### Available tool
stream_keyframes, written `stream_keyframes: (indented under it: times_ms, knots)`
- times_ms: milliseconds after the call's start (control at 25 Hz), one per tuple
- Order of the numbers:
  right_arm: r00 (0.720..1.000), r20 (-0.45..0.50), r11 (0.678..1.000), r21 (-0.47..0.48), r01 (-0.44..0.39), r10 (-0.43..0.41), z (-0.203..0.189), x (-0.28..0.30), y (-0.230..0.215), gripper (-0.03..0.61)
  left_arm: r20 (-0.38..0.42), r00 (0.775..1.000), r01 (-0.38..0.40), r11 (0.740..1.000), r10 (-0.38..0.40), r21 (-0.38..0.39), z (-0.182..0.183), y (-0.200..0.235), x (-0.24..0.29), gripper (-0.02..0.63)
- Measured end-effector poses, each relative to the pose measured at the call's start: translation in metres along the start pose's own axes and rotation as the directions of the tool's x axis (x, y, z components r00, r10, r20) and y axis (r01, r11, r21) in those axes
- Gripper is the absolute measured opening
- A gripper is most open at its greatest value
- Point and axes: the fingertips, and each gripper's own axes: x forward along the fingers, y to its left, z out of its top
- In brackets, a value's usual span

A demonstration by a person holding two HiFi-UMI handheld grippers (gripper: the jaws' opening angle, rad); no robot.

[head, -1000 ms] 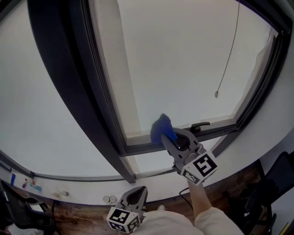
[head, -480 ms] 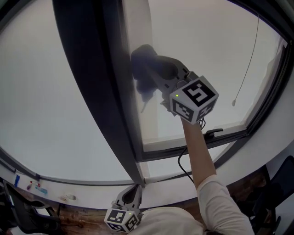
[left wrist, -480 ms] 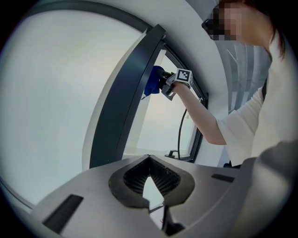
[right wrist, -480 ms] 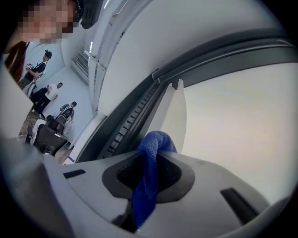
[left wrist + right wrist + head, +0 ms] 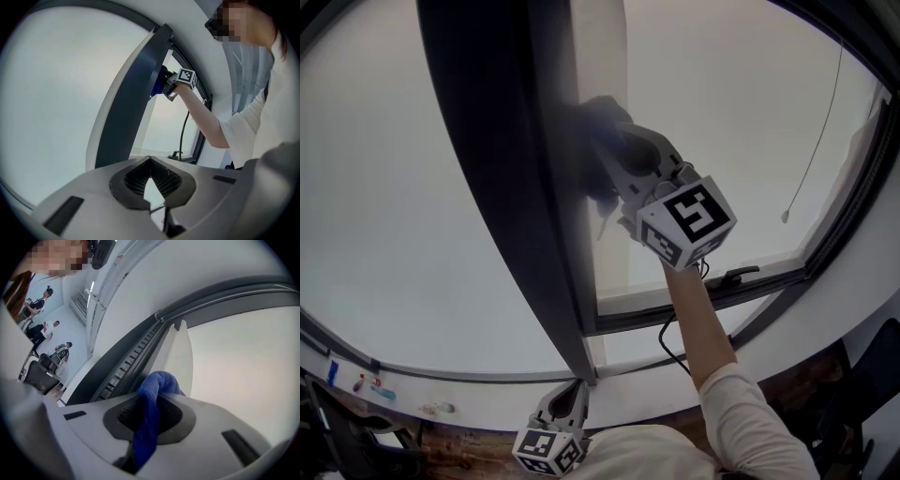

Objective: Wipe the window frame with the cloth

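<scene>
Head view. Right claw: held high and closed on the cloth, which sits at the right edge of the dark upright of the window frame. The cloth is blurred and dim against the bright pane, so contact cannot be confirmed here. Left claw: held low and near, below the upright's foot, well apart from the work. Cable: seen hanging from the right claw, near the window handle. The frame's upper end is cut off.

Left gripper view. The left claw's jaws are seen together at the tips, with nothing held. The blue cloth is seen beyond them, apparently pressed to the upright's right edge.

Right gripper view. The cloth is pinched between the jaws, with a bunched fold standing past the tips beside the ribbed channel. Its tail is cut off below.

Hazards, as judged: the cloth could be dragged out of the jaws if rubbed hard along the edge. Bare tips could then scrape the frame or pane. The cable could be caught on the handle.
</scene>
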Motion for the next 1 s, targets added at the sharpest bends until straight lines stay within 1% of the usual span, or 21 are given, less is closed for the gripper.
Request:
stream_keyframes:
  times_ms: [120,240,560,880,1000]
  knots:
    - [1.000,-0.011,1.000,0.014,0.023,-0.023,-0.005,-0.002,-0.001,0.055,-0.013,1.000,0.019,1.000,-0.019,0.003,-0.001,-0.001,0.005,0.011]
    - [1.000,0.004,0.999,0.012,0.031,-0.031,-0.005,-0.003,0.001,0.049,-0.022,0.999,0.038,0.999,-0.038,0.006,-0.001,-0.001,0.008,0.010]
    - [0.998,-0.045,0.998,0.021,0.055,-0.054,-0.025,-0.007,0.007,0.046,-0.036,0.997,0.074,0.997,-0.074,0.005,-0.002,0.008,0.009,0.011]
    - [0.993,-0.091,0.995,0.052,0.082,-0.077,-0.046,-0.016,0.014,0.046,-0.051,0.992,0.114,0.993,-0.114,0.008,-0.001,0.013,0.011,0.011]
    - [0.992,-0.088,0.994,0.055,0.095,-0.090,-0.049,-0.018,0.016,0.046,-0.059,0.989,0.135,0.991,-0.134,0.010,-0.002,0.013,0.012,0.011]
